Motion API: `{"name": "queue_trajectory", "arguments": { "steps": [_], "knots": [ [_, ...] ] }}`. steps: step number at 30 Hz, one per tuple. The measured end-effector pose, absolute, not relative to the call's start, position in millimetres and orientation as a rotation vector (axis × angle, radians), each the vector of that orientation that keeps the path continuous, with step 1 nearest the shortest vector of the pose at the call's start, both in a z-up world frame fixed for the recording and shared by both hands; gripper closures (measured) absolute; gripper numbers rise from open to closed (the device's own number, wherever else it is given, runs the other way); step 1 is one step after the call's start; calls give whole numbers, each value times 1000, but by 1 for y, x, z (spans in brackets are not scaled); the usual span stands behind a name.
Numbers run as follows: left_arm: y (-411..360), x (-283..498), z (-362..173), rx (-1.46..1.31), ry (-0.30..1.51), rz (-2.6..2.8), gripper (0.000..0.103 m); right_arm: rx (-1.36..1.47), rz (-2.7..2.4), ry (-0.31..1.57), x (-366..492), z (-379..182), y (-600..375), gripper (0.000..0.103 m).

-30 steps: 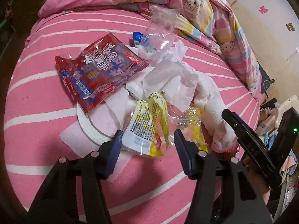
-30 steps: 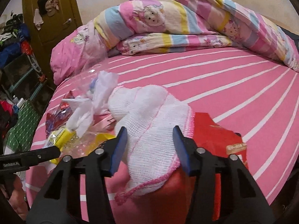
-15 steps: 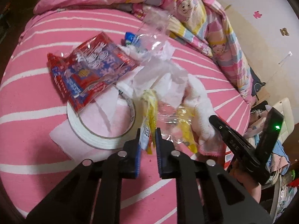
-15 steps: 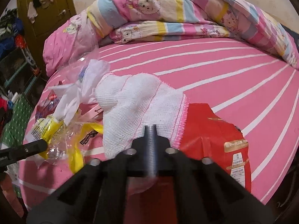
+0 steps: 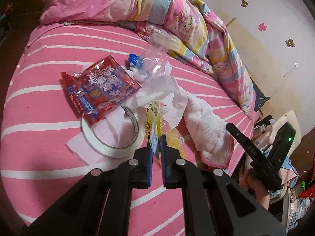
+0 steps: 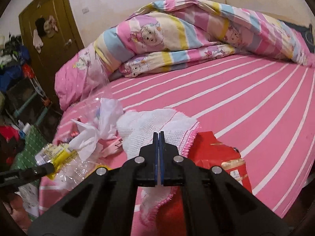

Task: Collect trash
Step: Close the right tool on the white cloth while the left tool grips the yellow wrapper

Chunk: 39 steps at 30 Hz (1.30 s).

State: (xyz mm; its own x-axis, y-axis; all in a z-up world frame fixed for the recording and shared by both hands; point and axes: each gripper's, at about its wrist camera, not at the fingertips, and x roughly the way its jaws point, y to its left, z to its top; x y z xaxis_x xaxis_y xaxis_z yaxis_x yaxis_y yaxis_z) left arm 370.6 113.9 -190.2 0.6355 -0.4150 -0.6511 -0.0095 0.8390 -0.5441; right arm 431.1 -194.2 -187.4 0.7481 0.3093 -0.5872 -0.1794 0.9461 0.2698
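Note:
A heap of trash lies on the pink striped bed point(image 5: 39, 106). My left gripper point(image 5: 156, 138) is shut on a yellow and white wrapper point(image 5: 152, 122), which stands up from the pads. Behind it are crumpled white tissue point(image 5: 163, 96), a red and blue snack bag point(image 5: 98, 90) and a clear plastic bag point(image 5: 157, 59). In the right wrist view, my right gripper point(image 6: 158, 134) is shut on the white cloth with pink edging point(image 6: 145, 125). A red packet point(image 6: 214, 151) lies partly under that cloth. The left gripper point(image 6: 49, 169) shows at the left edge, holding the wrapper point(image 6: 57, 153).
A roll of white tape point(image 5: 110, 139) lies on a sheet of tissue beside the snack bag. A folded striped quilt point(image 6: 177, 39) and a pink pillow point(image 6: 78, 78) fill the head of the bed. Clutter stands on the floor on both sides, by a brown door point(image 6: 49, 39).
Both grippers went from open to shut. The left closed on the yellow wrapper and lifted it; the right closed on the white cloth. Both views rose a little.

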Motion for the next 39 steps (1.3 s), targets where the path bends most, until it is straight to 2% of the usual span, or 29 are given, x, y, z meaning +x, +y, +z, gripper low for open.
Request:
{"name": "queue_trajectory", "arguments": {
  "steps": [13,25,31,39],
  "knots": [
    [120,325,-132,-577,719,-281,97,248,365,557,398,-115,-191,101],
    [131,265,-103,-655,663,-241,97,212,401,477,356,-29,-205,101],
    [112,233,-87,-672,649,-284,97,230,378,458,304,-12,-233,101],
    [56,202,-67,-631,657,-362,97,265,319,458,220,-18,-287,101]
  ]
}}
